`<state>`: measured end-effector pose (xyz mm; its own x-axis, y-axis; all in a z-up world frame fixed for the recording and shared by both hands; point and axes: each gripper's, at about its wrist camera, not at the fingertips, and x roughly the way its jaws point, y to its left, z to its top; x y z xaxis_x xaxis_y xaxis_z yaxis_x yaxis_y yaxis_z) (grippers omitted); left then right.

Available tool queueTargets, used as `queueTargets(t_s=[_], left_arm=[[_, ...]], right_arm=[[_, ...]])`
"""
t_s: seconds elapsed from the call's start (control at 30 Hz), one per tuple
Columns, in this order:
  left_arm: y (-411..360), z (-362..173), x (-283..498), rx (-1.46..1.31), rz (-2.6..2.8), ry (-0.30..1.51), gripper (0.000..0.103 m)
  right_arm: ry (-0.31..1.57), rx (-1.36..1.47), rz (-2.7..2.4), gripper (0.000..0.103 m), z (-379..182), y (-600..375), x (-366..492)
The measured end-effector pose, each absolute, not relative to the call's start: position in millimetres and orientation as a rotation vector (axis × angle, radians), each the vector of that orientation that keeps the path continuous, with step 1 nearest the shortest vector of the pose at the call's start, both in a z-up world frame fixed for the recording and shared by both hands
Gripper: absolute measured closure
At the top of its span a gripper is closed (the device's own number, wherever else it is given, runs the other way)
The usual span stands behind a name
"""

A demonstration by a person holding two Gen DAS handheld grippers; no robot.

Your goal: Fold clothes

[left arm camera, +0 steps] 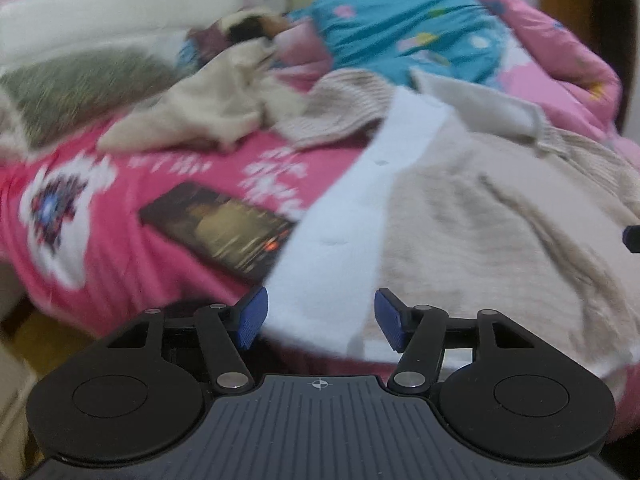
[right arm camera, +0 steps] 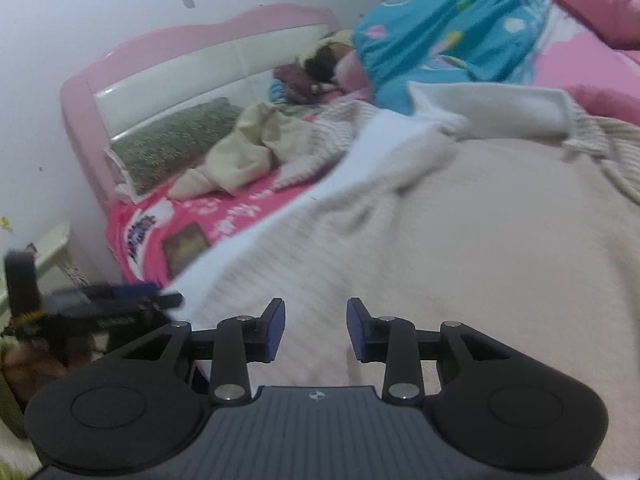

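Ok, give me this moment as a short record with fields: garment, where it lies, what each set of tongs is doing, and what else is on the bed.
garment: beige cardigan with a white button band, spread out unfolded
surface: pink bedsheet
left tongs: open, at the lower end of the white band, nothing gripped
right tongs: open, over the beige cloth, nothing gripped
nearby: phone lying left of the cardigan; crumpled cream garment behind it; blue patterned quilt at the back
image: motion blurred

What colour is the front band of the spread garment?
White, against the beige knit of the garment; the band shows best in the left wrist view.
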<state>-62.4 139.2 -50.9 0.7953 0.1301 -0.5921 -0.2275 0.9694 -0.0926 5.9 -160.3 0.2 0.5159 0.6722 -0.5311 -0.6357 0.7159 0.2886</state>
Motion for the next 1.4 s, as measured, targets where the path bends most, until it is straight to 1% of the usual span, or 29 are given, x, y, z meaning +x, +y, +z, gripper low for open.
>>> queueTargets(t_s=[0.17,0.3,0.33,0.37,0.4,0.43,0.5,0.53,0.6,0.87,1.03,1.17,1.3,1.37,1.4], left_arm=[[157,-56,-67,-0.251,0.197,0.614,0.044],[160,-58,-65,-0.289,0.183,0.625,0.05],[162,-59,-65,-0.305,0.18,0.628,0.055],[163,-60,-65,-0.316,0.183,0.631,0.057],[164,-61,-65,-0.325,0.193,0.626,0.063],[165,-62,-66,-0.334,0.204,0.619,0.076],[167,-62,-69,-0.329,0.22,0.592,0.09],[167,-62,-71,-0.324,0.225,0.574,0.094],[166,-60,-75,-0.311,0.219,0.54,0.098],[158,-48,-82,-0.279,0.161,0.443,0.1],[154,-27,-85,-0.335,0.056,0.327,0.101],[132,-1,-80,-0.302,-0.106,0.192,0.101],[95,9,-73,-0.253,-0.294,0.155,0.101],[76,7,-69,-0.233,-0.377,0.169,0.101],[69,6,-67,-0.223,-0.406,0.179,0.101]], right_arm=[[0.686,0.039,0.807,0.068,-1,-140,8],[0.718,0.042,0.793,0.067,-4,-135,11],[0.725,0.047,0.789,0.067,-5,-134,12],[0.732,0.051,0.784,0.067,-6,-134,12],[0.734,0.052,0.782,0.067,-6,-133,12],[0.734,0.05,0.781,0.067,-7,-133,12],[0.733,0.045,0.778,0.067,-7,-132,11],[0.732,0.044,0.776,0.067,-6,-131,11],[0.731,0.056,0.769,0.067,-6,-131,12],[0.718,0.143,0.739,0.067,0,-140,19],[0.704,0.175,0.703,0.067,2,-148,18],[0.671,0.194,0.687,0.067,8,-159,18],[0.655,0.221,0.725,0.067,22,-164,34],[0.675,0.26,0.774,0.064,28,-162,47],[0.691,0.283,0.803,0.06,31,-160,55]])
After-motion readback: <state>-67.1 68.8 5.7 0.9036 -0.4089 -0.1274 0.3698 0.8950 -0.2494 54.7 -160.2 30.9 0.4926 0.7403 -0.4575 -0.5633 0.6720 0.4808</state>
